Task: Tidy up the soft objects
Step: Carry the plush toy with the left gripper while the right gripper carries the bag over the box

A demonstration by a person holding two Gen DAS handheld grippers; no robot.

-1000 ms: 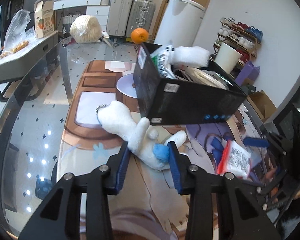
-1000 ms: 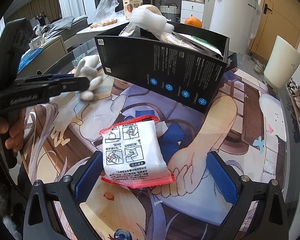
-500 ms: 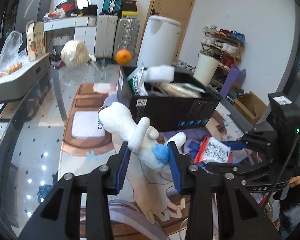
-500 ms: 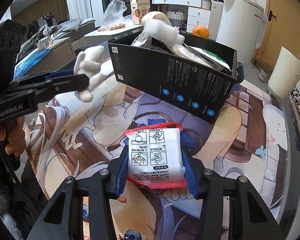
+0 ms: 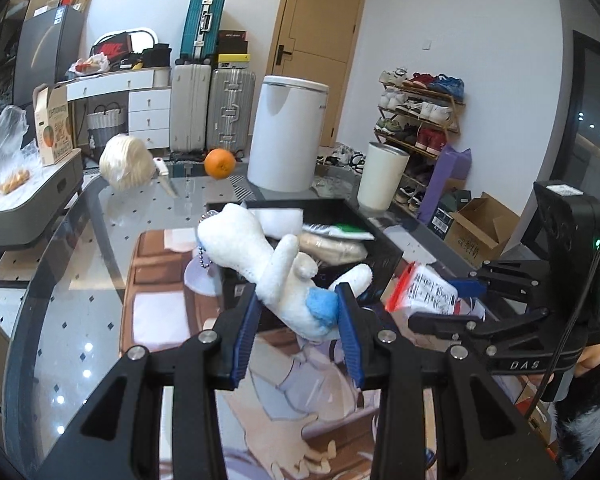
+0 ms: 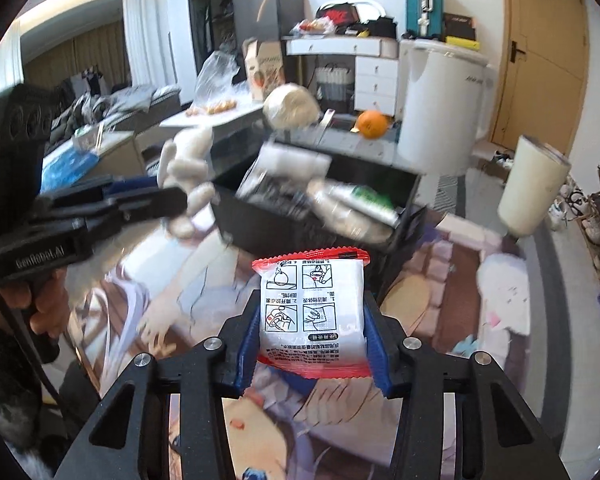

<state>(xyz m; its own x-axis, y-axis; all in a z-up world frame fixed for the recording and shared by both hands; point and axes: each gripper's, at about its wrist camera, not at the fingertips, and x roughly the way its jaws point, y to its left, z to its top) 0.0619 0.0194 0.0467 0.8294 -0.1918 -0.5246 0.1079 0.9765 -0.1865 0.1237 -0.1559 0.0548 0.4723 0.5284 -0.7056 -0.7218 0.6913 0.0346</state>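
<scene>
Gripping a white plush [image 5: 276, 276] low on its body, the left claw [image 5: 298, 320] is clamped with its blue pads pressed into both sides. The plush's long axis tilts up and away from that claw, so its head leans over the near-left corner of the black box [image 5: 384, 240]. Lifted off the desk [image 5: 100, 280], it hangs nearer the box than anything else in hand.

The right claw [image 6: 311, 340] is clamped on a white packet [image 6: 312, 308] with red edges, held upright, short of the box's near wall and right of the plush. From the right wrist view the box [image 6: 260, 224] lies straight ahead beyond the packet, already crowded with soft goods. I judge both loads need only travel forward and over the rim, the plush first as it already overhangs. Past the box sits an orange [image 5: 219, 163].
</scene>
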